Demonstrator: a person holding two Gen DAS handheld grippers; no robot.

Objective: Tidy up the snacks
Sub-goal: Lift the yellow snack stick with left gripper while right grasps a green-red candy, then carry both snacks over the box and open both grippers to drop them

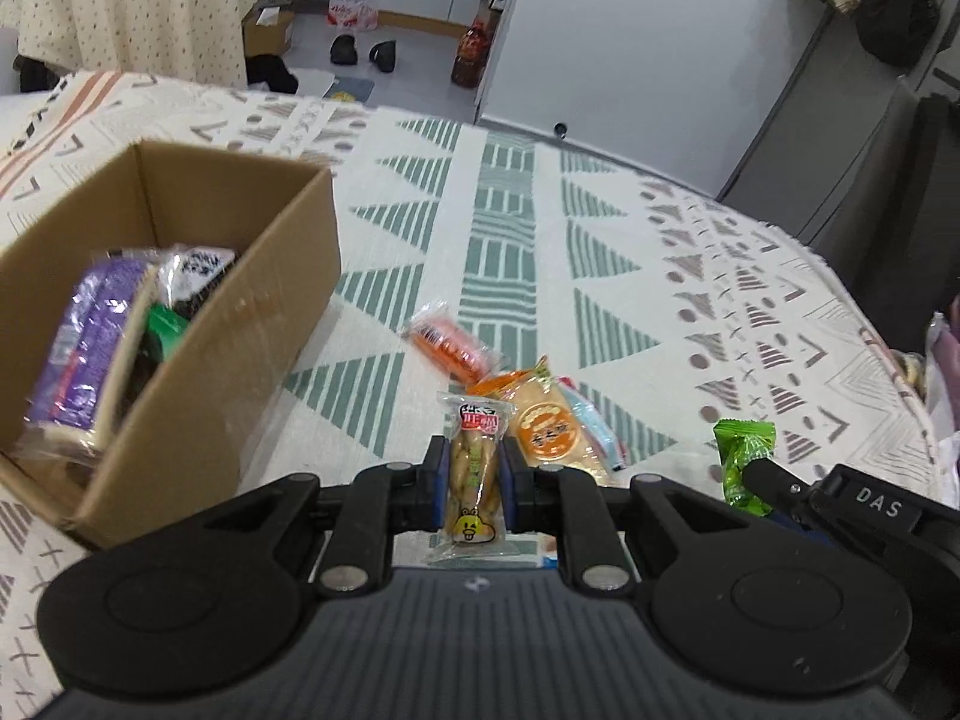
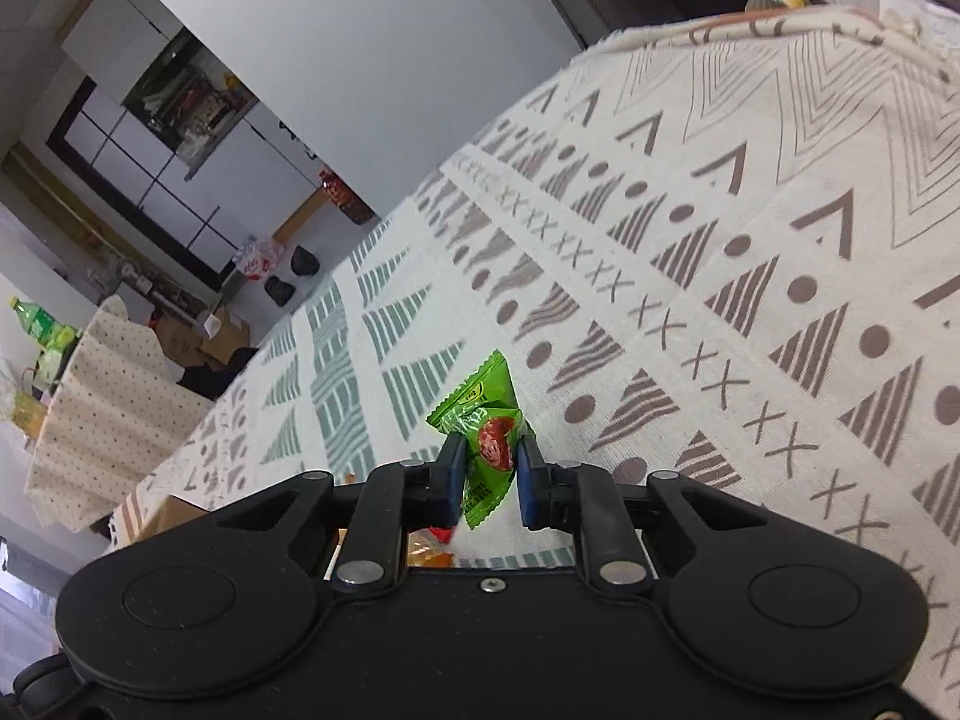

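Cardboard box [image 1: 180, 312] is sitting left, already holding packets. Left gripper [image 1: 473, 480] is pinching a clear biscuit-stick packet [image 1: 474, 468] mid-body; looks light, crinkly, probably breakable. Right gripper [image 2: 491, 474] is clamping a green snack sachet [image 2: 489, 426] over the patterned tablecloth [image 2: 750, 300]; probably soft, slippery film.

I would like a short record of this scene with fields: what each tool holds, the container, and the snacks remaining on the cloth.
left tool: shut on a clear packet of beige biscuit sticks
right tool: shut on a small green packet with a red fruit picture
container: open brown cardboard box at the left, with a purple packet and others inside
on patterned tablecloth: orange-red packet, round orange-label cracker packet
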